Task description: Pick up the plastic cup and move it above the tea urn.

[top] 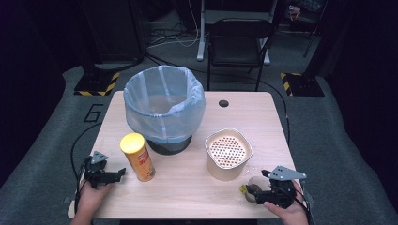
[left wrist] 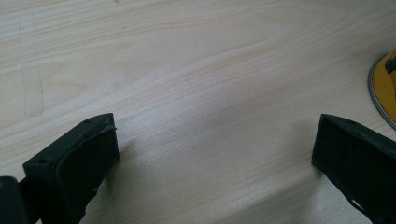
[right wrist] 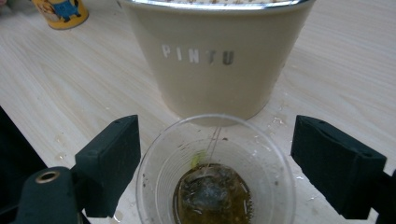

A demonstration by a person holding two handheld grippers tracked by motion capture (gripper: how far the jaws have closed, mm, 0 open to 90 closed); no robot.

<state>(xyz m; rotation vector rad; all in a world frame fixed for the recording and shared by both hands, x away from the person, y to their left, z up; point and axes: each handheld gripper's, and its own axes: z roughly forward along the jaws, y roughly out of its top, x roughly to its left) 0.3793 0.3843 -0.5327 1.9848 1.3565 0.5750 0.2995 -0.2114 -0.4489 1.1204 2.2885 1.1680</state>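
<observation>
A clear plastic cup (right wrist: 163, 186) with a wet tea bag (right wrist: 212, 196) and brown dregs stands on the wooden table (top: 187, 192), right in front of a beige container (right wrist: 210, 60) marked PINTU. My right gripper (right wrist: 215, 154) is open. Its jaws flank the cup's rim and do not squeeze it, and the rim stays round. From above, the cup (top: 251, 182) sits at the front right beside the right gripper (top: 259, 188). My left gripper (top: 117, 176) rests open at the front left, with bare tabletop between the jaws of this left gripper (left wrist: 215, 149).
A yellow chips can (top: 138, 157) stands just right of the left gripper; its yellow base (left wrist: 385, 88) shows at the edge of that gripper's view. A bin lined with a blue bag (top: 164, 108) stands at the back. The beige container (top: 220, 173) carries a perforated insert (top: 227, 150). A chair (top: 237, 40) stands beyond the table.
</observation>
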